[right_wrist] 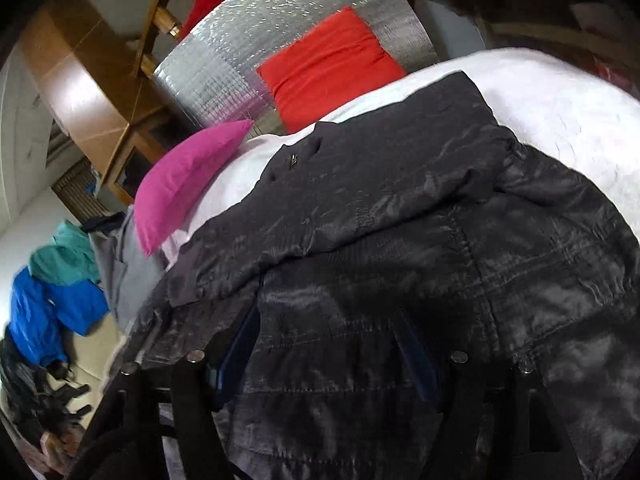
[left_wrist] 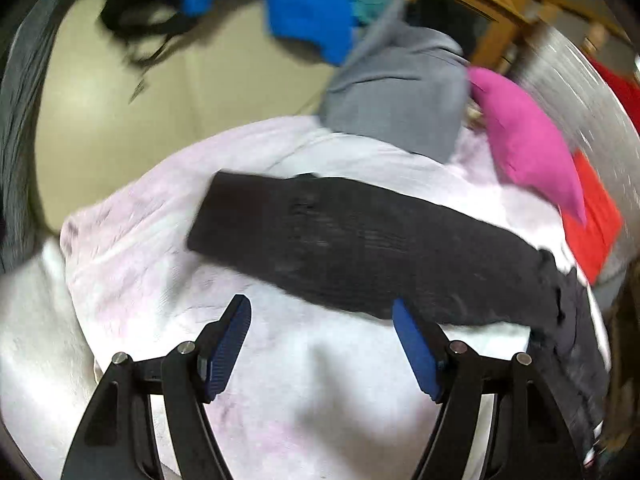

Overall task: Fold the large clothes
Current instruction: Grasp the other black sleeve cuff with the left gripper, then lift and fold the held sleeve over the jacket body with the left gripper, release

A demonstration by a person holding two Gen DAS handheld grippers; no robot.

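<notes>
A black quilted jacket lies spread on a white-pink fleece blanket. In the left wrist view one black sleeve stretches across the blanket, just beyond my left gripper. The left gripper is open and empty, with blue pads wide apart above the blanket. My right gripper hovers low over the jacket body. Its jaws stand apart and open, with the jacket fabric lying between and under them.
A magenta pillow, a grey garment, a red cushion and a silver foil mat lie beyond the blanket. Blue and teal clothes and dark items are piled on the floor. Wooden furniture stands behind.
</notes>
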